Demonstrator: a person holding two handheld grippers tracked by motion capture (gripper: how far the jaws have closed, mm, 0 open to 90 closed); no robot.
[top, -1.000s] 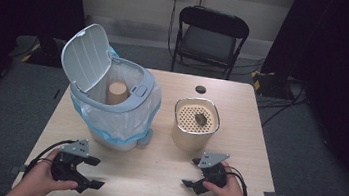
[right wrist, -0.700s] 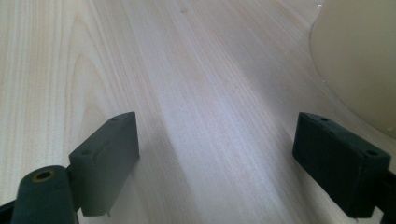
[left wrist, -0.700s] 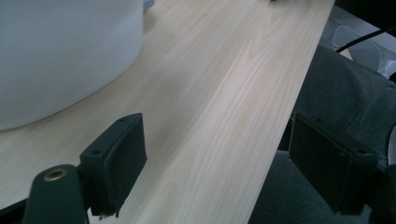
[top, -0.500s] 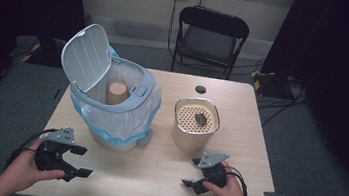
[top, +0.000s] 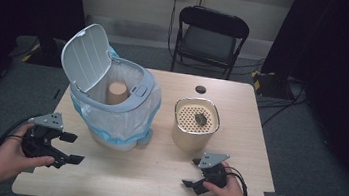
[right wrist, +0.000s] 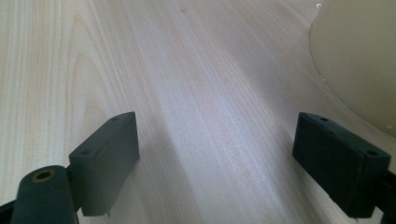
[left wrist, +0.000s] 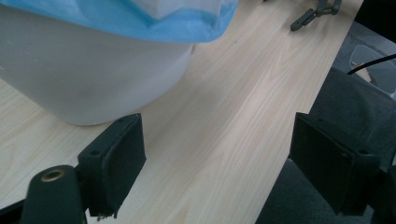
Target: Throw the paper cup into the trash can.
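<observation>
Well, both tongs gape empty, left tongs [top: 71, 148] nr bin [top: 110, 115], right tongs [top: 196, 173] nr canister [top: 193, 135].

white bin [top: 111, 105]: lid up, blue-edged liner, table left | beige perforated canister [top: 195, 125]: upright, just right of it

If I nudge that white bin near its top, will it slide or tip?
The white bin is tall with its lid raised to one side, so it probably tips before sliding. It looks like light plastic holding little, so likely easy to shift. The loose blue liner would probably slip under the jaws.
</observation>
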